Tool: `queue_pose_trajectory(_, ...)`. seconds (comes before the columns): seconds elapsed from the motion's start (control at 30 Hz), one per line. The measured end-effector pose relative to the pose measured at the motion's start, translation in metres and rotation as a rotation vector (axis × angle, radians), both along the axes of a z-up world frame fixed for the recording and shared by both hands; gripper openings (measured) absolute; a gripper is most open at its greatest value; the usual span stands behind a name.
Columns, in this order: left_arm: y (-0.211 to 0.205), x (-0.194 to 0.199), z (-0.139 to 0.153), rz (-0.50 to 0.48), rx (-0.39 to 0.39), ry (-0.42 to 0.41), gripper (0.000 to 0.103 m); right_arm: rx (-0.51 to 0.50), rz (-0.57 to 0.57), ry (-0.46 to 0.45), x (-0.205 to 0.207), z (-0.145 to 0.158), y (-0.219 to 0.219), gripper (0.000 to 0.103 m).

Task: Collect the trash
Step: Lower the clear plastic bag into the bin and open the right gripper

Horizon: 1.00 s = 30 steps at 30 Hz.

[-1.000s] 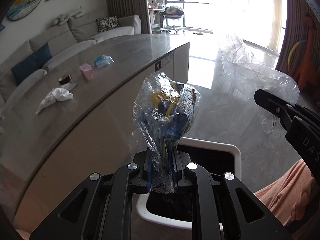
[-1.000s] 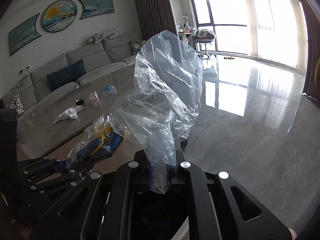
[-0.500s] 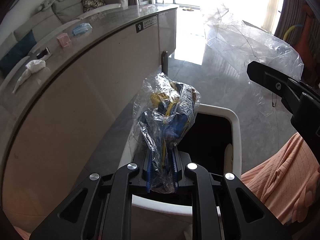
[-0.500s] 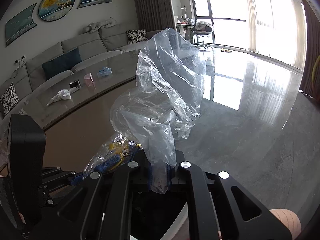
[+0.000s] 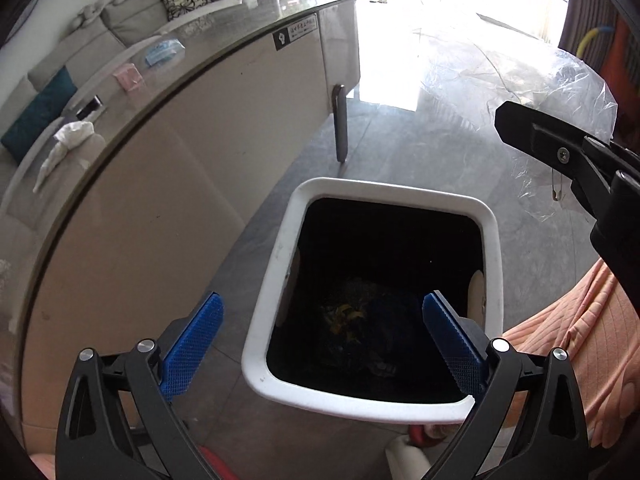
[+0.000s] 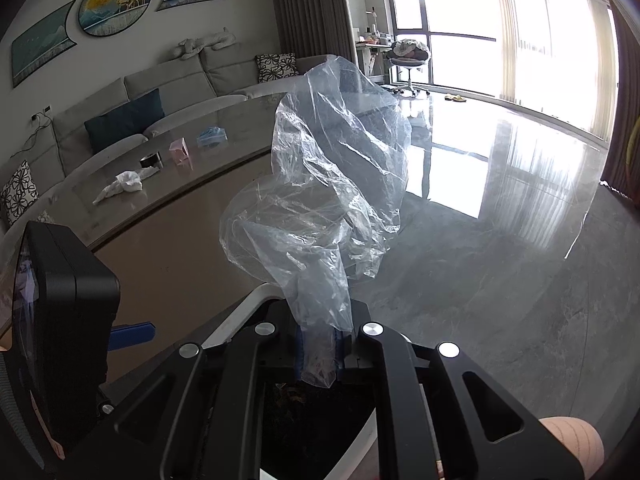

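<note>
My left gripper (image 5: pixel 322 346) hangs over the white trash bin (image 5: pixel 384 192), its jaws opening wide with nothing between the blue pads (image 5: pixel 192 348). The blue-and-yellow wrapper in clear film (image 5: pixel 360 316) lies at the dark bottom of the bin. My right gripper (image 6: pixel 320 352) is shut on a crumpled clear plastic bag (image 6: pixel 332 184), which stands up from its pads above the bin's rim (image 6: pixel 240 316). In the left wrist view the right gripper (image 5: pixel 516 124) shows at the right with that plastic bag (image 5: pixel 520 80) billowing behind it.
On the curved table (image 5: pixel 224 56) lie a crumpled tissue (image 5: pixel 68 140), a black roll (image 5: pixel 90 106), a pink box (image 5: pixel 128 76) and a blue mask (image 5: pixel 162 50). A table leg (image 5: pixel 341 124) stands behind the bin. A person's orange-clad leg (image 5: pixel 580 340) is beside it.
The left gripper sank over the bin, tilted down and opened. The blue-and-yellow wrapper left its pads and fell into the bin. The right gripper kept its hold on the plastic bag.
</note>
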State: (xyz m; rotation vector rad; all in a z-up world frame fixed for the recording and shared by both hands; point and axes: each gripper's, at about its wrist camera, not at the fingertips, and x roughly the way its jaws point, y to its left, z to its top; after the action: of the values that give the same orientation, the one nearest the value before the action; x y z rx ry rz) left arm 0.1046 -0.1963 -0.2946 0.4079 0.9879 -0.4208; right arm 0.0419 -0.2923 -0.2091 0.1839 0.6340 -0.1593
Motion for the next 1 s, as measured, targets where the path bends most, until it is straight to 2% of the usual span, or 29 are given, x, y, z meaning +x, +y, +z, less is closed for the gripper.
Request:
queue_pose_trajectory(0.23,0.024,0.004,0.020,0.081,-0.026,-0.075,0.098,0.015,0.019,0.031,-0.002,-0.007,0.007,0.013)
queue_pose_trajectory(0.37,0.038,0.009,0.029,0.126,-0.056,-0.093,0.098,0.024,0.005,0.079,-0.003,-0.018,0.015,0.015)
queue_pose_trajectory(0.5,0.047,0.013,0.035,0.153,-0.072,-0.104,0.098,0.106,-0.001,0.143,-0.005,-0.033,0.014,0.015)
queue_pose_trajectory(0.7,0.058,0.020,0.041,0.193,-0.101,-0.109,0.098,0.107,0.006,0.189,-0.011,-0.042,0.024,0.015)
queue_pose_trajectory(0.77,0.062,0.022,0.043,0.198,-0.113,-0.109,0.098,0.115,0.008,0.196,-0.015,-0.043,0.026,0.023)
queue_pose_trajectory(0.8,0.063,0.023,0.044,0.199,-0.118,-0.107,0.098,0.114,0.000,0.194,-0.017,-0.043,0.026,0.037)
queue_pose_trajectory(0.83,0.064,0.024,0.045,0.194,-0.124,-0.103,0.098,0.111,-0.012,0.191,-0.020,-0.043,0.027,0.068)
queue_pose_trajectory(0.87,0.064,0.024,0.045,0.193,-0.128,-0.103,0.098,0.099,-0.023,0.194,-0.018,-0.042,0.032,0.083)
queue_pose_trajectory(0.9,0.065,0.024,0.046,0.196,-0.130,-0.107,0.098,0.081,-0.027,0.189,-0.019,-0.041,0.035,0.091)
queue_pose_trajectory(1.0,0.066,0.023,0.049,0.197,-0.140,-0.112,0.098,0.007,-0.004,0.156,-0.022,-0.035,0.047,0.091)
